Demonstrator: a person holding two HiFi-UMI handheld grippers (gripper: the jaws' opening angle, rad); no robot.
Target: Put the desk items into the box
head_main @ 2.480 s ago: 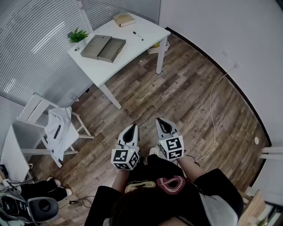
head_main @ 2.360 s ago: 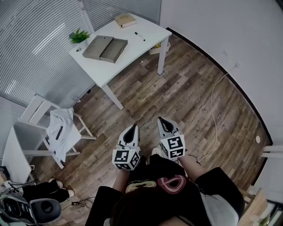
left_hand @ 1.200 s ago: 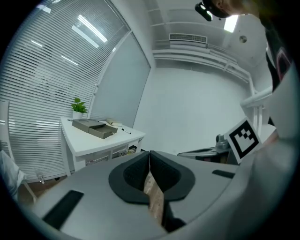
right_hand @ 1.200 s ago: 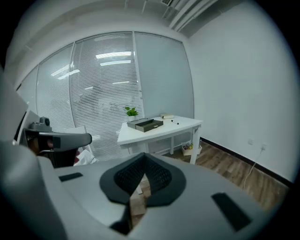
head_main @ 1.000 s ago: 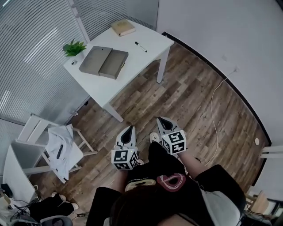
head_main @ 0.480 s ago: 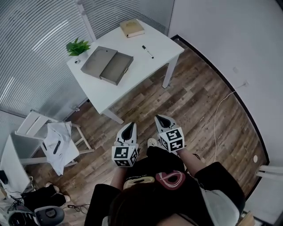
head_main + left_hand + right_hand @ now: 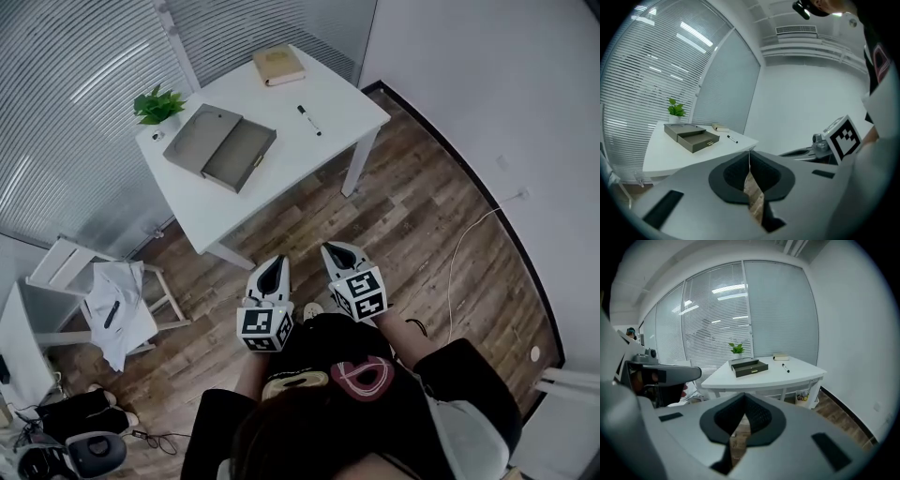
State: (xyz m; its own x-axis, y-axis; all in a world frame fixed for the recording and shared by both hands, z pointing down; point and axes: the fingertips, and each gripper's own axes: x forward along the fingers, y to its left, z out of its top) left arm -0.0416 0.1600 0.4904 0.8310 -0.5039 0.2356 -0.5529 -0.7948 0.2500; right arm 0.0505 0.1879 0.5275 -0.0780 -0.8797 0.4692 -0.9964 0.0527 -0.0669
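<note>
– Two grippers are in view. What is the state of each?
– The left gripper (image 7: pixel 273 274) has its jaws together, tip against tip, with nothing between them. The right gripper (image 7: pixel 339 255) is the same: jaws together and empty. Each gripper view shows only floor (image 7: pixel 412 216) through the small gap behind the tips.

– Why are they carried shut and empty?
– Judgement: no item is within reach. Both grippers are held side by side, low and close to the body, over bare floor. They point toward the counter (image 7: pixel 328 112), which is well apart from them. This looks like a carrying posture for the approach, not a grasp.

– Where are the task items?
– All are on the counter. The box (image 7: pixel 220 147) lies open toward its left side, with two grey halves side by side. The pen (image 7: pixel 307 120) lies right of the box, apart from it. The book (image 7: pixel 278 65) sits at the far edge. The plant (image 7: pixel 156 106) stands at the left corner, just beside the box.

– What is the task status?
– Judgement: not started. Pen and book are both outside the box. I cannot tell whether anything lies inside it.

– What does the next move require?
– Judgement: close the distance to the counter, then part the jaws of one gripper before lowering over the pen.
</note>
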